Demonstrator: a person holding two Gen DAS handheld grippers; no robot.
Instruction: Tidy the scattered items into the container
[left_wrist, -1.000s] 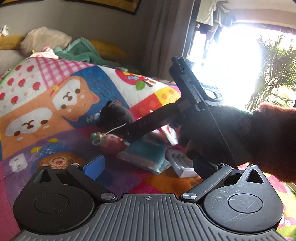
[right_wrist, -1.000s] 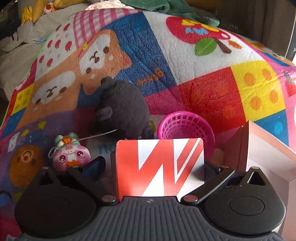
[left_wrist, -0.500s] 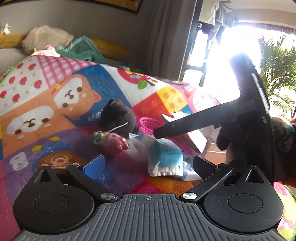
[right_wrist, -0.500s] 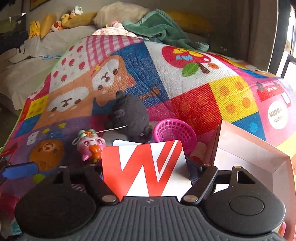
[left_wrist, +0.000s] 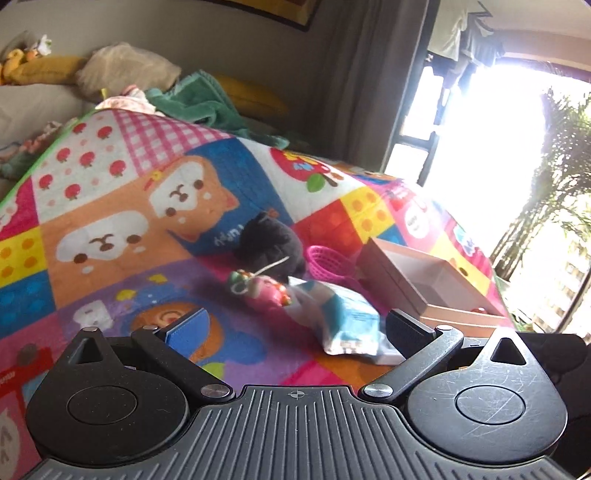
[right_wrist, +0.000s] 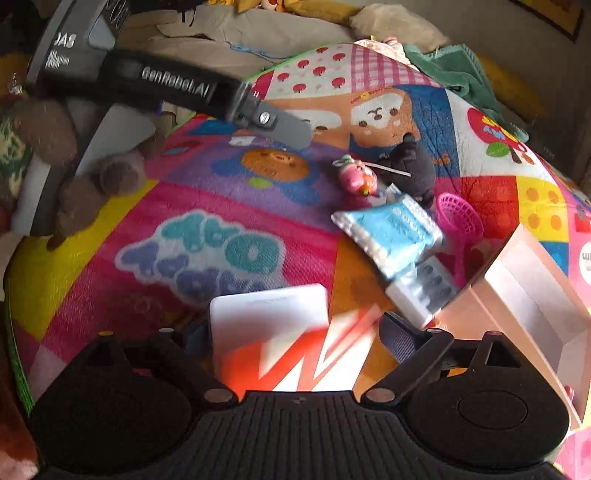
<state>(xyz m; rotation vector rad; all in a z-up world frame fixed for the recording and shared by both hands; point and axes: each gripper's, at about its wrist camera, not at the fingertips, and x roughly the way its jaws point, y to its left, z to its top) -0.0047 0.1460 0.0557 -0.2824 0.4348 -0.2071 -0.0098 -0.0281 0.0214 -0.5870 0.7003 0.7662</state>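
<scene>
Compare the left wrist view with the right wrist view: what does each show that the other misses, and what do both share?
Only the left wrist view shows the bright window. Only the right wrist view shows the red-and-white card between the opening right gripper and the white ice tray. Both share the patchwork blanket, black plush, pink basket, blue packet and open box.

The right claw (right_wrist: 295, 328), jaws opening, has a red-and-white card (right_wrist: 280, 343) between them, beside the pink box (right_wrist: 532, 295).
</scene>
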